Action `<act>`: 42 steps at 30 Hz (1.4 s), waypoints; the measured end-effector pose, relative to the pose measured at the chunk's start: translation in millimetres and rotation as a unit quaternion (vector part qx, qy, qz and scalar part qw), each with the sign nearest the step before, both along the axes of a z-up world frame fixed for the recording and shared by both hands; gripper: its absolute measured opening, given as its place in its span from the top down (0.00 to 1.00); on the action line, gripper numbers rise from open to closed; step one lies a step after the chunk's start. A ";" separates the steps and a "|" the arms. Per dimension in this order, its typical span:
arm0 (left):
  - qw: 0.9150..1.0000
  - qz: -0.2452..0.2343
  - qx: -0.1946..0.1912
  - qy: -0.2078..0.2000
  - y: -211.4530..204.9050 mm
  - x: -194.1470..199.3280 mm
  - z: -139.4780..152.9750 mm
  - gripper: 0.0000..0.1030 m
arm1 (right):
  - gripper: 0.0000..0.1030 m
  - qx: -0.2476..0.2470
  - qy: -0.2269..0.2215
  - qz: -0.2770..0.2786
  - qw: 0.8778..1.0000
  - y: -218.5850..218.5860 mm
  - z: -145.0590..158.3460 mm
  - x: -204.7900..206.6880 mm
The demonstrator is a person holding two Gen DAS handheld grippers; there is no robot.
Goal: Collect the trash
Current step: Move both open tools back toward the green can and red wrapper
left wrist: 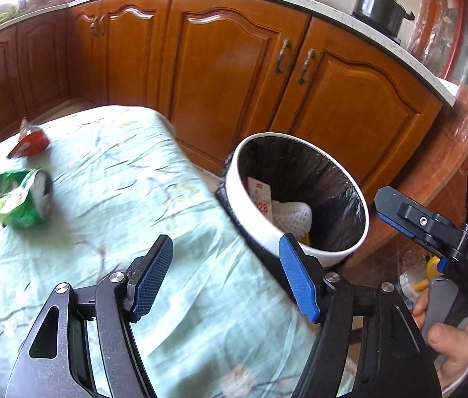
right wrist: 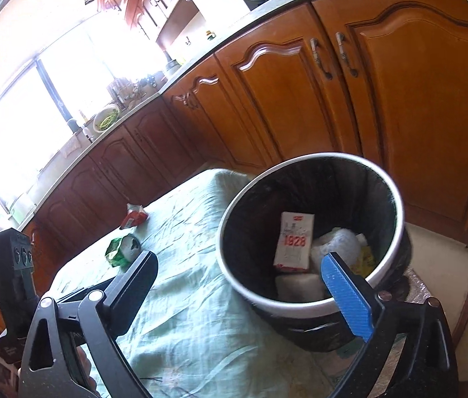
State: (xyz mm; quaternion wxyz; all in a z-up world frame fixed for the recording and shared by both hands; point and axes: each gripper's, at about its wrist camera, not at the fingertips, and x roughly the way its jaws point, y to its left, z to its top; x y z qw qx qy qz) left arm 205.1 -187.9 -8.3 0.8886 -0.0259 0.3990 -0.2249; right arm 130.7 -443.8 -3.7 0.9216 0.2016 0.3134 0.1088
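Left hand-held gripper (left wrist: pixel 225 273): jaws apart, nothing between them, only the pale green cloth (left wrist: pixel 141 205) showing in the gap. Its blue-padded right finger overlaps the near rim of the trash bin in the left wrist view.

Right hand-held gripper (right wrist: pixel 247 285): jaws spread wide, empty, held over the near edge of the bin; a hand (left wrist: pixel 449 341) grips its handle at the lower right of the left wrist view.

Trash bin (right wrist: pixel 303 306): round, white rim, black liner, standing on the floor just beside the cloth-covered surface. Inside: a white packet printed "1928" (right wrist: pixel 295 242) leaning upright, white crumpled wrapping (right wrist: pixel 336 248) beside it, a scrap of yellow at the right.

Still on the cloth, well apart from the bin: a crumpled green wrapper (left wrist: pixel 20 202), and farther back a red carton (left wrist: pixel 30 141) near the far edge.

Behind: wooden cabinets (left wrist: pixel 234 76) under a speckled counter (left wrist: pixel 336 11); a dark pot (left wrist: pixel 379 8) and a pan sit on top.
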 end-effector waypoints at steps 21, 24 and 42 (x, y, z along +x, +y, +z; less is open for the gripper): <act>0.991 0.126 -0.035 0.000 148.3 -21.9 -5.2 0.32 | 0.03 -0.002 0.012 0.095 0.995 101.9 -4.3 16.0; 0.989 0.142 -0.040 0.004 166.1 -18.5 -7.5 0.32 | 0.03 0.006 0.017 0.101 0.995 108.8 -6.1 21.6; 0.977 0.213 -0.025 0.009 238.9 11.8 -10.1 0.32 | 0.49 0.000 0.060 0.154 0.986 209.5 -30.2 103.8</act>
